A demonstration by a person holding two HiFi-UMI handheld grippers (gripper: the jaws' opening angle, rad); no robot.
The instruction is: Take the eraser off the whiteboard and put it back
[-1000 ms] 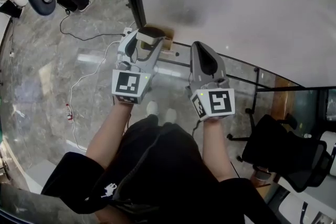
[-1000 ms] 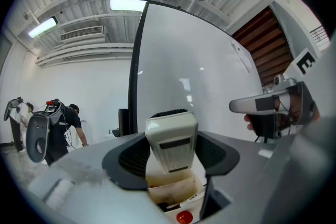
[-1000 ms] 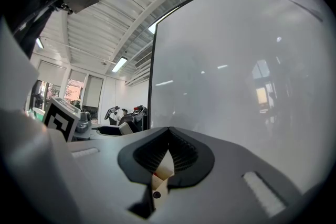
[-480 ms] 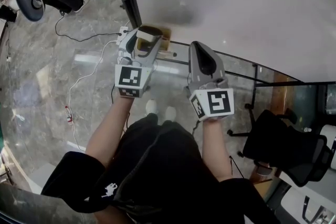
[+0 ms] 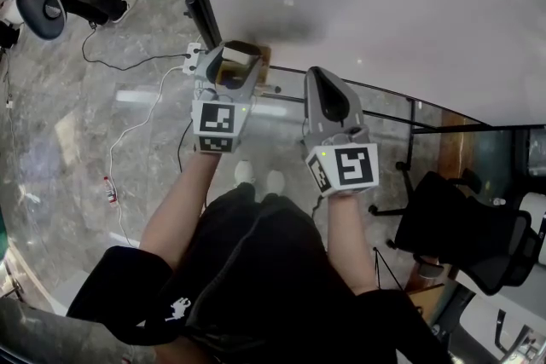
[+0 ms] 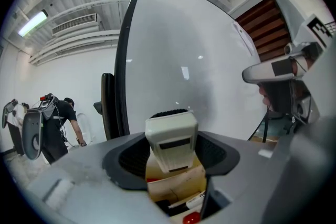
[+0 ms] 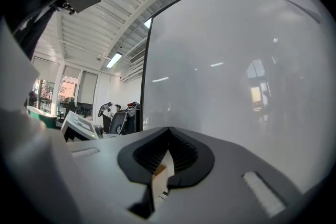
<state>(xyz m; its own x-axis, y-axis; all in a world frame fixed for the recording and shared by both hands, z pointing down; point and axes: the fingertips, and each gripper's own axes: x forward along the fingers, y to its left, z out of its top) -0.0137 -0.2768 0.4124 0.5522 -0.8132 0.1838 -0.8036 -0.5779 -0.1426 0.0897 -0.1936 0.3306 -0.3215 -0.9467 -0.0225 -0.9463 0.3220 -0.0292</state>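
left gripper (image 5: 232, 68): clamped on the white eraser (image 6: 171, 134), held just before the whiteboard (image 6: 199, 50), over the box.
right gripper (image 7: 168, 136): jaws together, nothing between them.
cardboard box (image 6: 176, 186), open top, below the eraser: one marker (image 6: 193, 200), one red piece (image 6: 192, 217); other contents unclear.

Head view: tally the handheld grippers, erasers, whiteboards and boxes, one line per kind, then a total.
Grippers: 2, the grey left gripper and the grey right gripper
Erasers: 1, a white plastic eraser between the left gripper's jaws
Whiteboards: 1, a large white whiteboard
Boxes: 1, a tan cardboard box below the eraser
Total: 5
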